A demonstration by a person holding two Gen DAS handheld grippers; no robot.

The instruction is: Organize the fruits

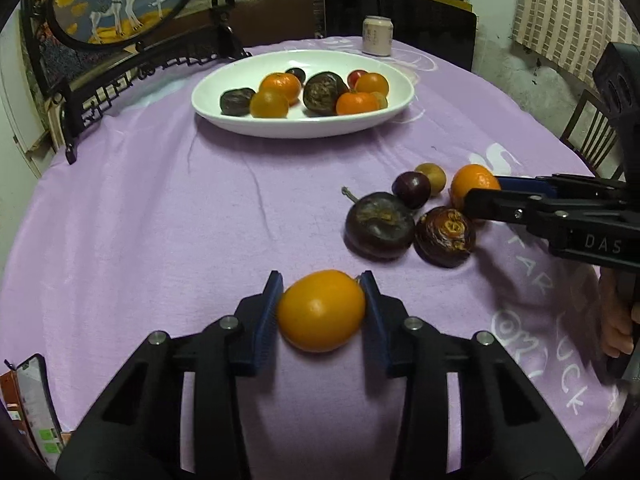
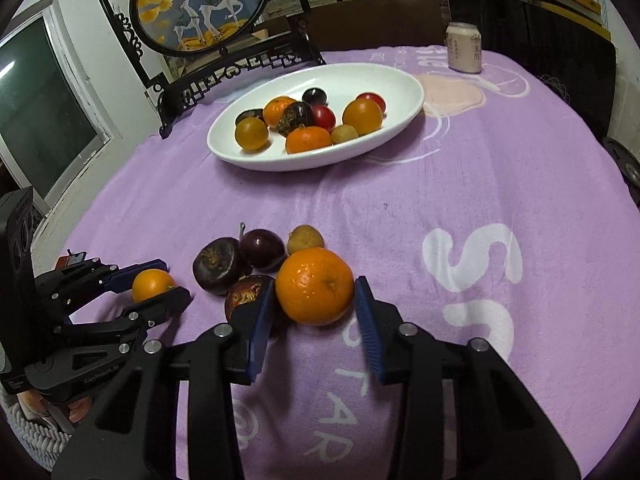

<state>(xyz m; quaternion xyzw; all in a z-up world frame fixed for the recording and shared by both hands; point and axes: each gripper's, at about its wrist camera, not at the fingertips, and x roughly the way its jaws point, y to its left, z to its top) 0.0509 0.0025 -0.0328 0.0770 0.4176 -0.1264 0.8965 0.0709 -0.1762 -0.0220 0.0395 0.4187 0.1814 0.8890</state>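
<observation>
My left gripper point(image 1: 322, 300) is shut on a small yellow-orange fruit point(image 1: 321, 310), both blue pads touching it; it also shows in the right wrist view point(image 2: 153, 285). My right gripper point(image 2: 314, 314) has its jaws around a big orange point(image 2: 314, 286), the pads at its sides; in the left wrist view the orange point(image 1: 474, 182) sits between the fingers. Beside it lie two wrinkled dark passion fruits point(image 1: 379, 225) point(image 1: 445, 236), a dark plum point(image 1: 411, 189) and a small tan fruit point(image 1: 432, 177). A white oval plate point(image 1: 240, 120) at the back holds several oranges and dark fruits.
A lilac printed cloth point(image 1: 160, 220) covers the table. A pale drink can point(image 1: 377, 36) stands behind the plate. A black carved stand with a round deer picture point(image 2: 200, 4) is at the back left. A phone point(image 1: 34, 404) lies at the near left edge.
</observation>
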